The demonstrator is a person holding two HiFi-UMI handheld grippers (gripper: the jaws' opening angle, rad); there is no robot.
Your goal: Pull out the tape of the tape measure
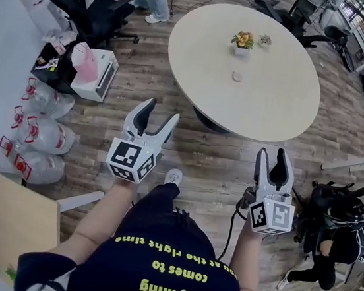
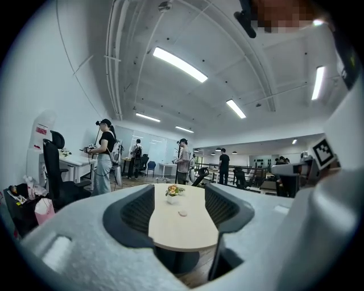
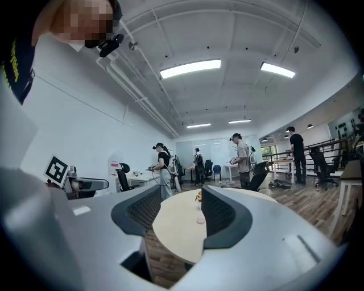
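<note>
Head view: my left gripper (image 1: 161, 109) and right gripper (image 1: 272, 153) hover spread and empty, short of the round table (image 1: 276, 87)
Jaws apart, likely readied to take hold; what looks to be the tape measure (image 1: 237, 76), a pale disc, lies mid-table, upper centre of frame, below the flower pot (image 1: 243, 42); untouched

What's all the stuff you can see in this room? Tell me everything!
round table: one, beige, middle of the wooden floor
flower pot: one, white with orange flowers, on the table
small round thing: one, pale, on the table near the pot; maybe the tape measure, too small to tell
office chairs: at least two, black, upper left
pink bag: one, beside the chairs
clear bags: several, red labels, along the left wall
wooden board: one, light, lower left
left gripper: one, white and black, open, empty, short of the table
right gripper: one, same colours, open, empty
</note>
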